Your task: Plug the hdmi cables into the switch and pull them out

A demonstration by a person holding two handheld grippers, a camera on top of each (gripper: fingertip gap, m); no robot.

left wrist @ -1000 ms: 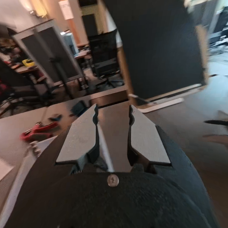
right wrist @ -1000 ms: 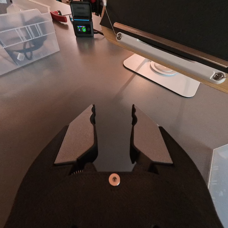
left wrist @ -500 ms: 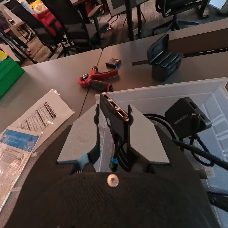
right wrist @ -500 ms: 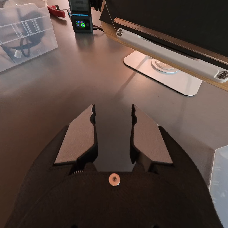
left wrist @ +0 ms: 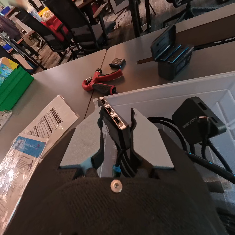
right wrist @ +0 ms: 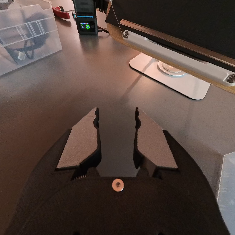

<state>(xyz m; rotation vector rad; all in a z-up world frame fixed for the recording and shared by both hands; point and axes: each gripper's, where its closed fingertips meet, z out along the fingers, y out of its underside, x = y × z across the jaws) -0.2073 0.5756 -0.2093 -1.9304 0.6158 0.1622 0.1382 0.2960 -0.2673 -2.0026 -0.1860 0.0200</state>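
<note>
Lying at the far left of the left wrist view, a green box (left wrist: 12, 87) and two printed sheets in clear sleeves (left wrist: 50, 118) sit on the grey table (left wrist: 61, 81), well clear of the work. Further along, a red hand-grip trainer (left wrist: 101, 82) and a small black battery (left wrist: 117, 62) rest near the seam between two table tops.

The left gripper (left wrist: 115, 118) has its fingers closed on the switch (left wrist: 115, 122), a slim dark box with a silver face carrying three empty sockets. It stands on edge and slanted between the pads, over the near corner of a clear plastic bin (left wrist: 171, 91), sockets facing up and outward; that pose probably keeps the ports reachable for a plug coming from the other side. Black cables (left wrist: 125, 164), one with a blue collar, hang under it into the bin. To the right, a black adapter block (left wrist: 195, 122) with more cable lies in the bin, and an open charging case (left wrist: 174, 61) stands beyond it.

The right gripper (right wrist: 117, 111) hovers over bare table with its fingers spread and nothing between them, likely waiting its turn. A white stand base (right wrist: 169, 76) lies ahead to the right. No plug is in any socket, so the plugging has not begun.
</note>
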